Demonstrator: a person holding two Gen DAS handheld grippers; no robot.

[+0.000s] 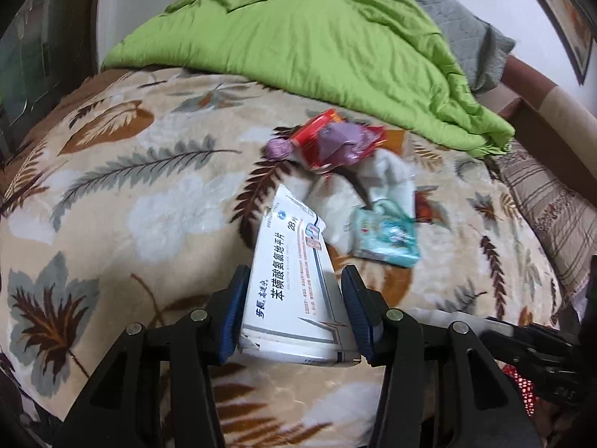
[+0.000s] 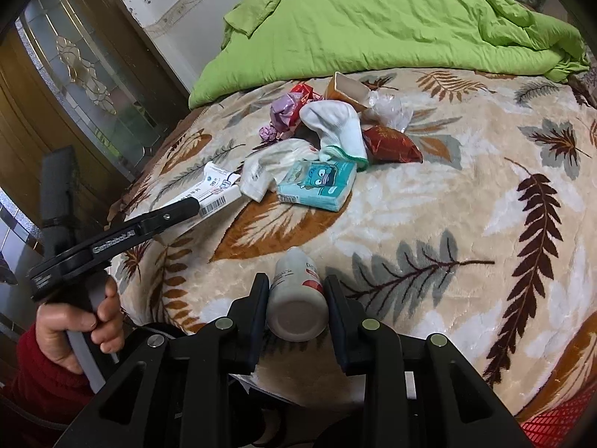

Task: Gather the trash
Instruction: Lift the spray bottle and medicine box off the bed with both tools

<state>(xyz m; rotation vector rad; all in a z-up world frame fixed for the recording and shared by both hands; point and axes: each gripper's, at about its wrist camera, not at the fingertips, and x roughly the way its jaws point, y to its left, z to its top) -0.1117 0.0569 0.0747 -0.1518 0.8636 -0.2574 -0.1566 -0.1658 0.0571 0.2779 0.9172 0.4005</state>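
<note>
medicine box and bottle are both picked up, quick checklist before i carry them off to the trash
1. Left tongs clamped on the medicine box: ok, pads press both long sides.
2. Right tongs clamped on the white bottle: ok.
3. Box clear of the leaf blanket: cannot tell.
4. Bottle cap closed: cannot tell, only its base shows.
5. Trash bin located: not ok, none in either view.
6. Pile finished: not ok, the tissue pack, socks and red wrappers remain.

left wrist: close, angled down | right wrist: same | shared: blanket (image 1: pixel 149 205) litter
</note>
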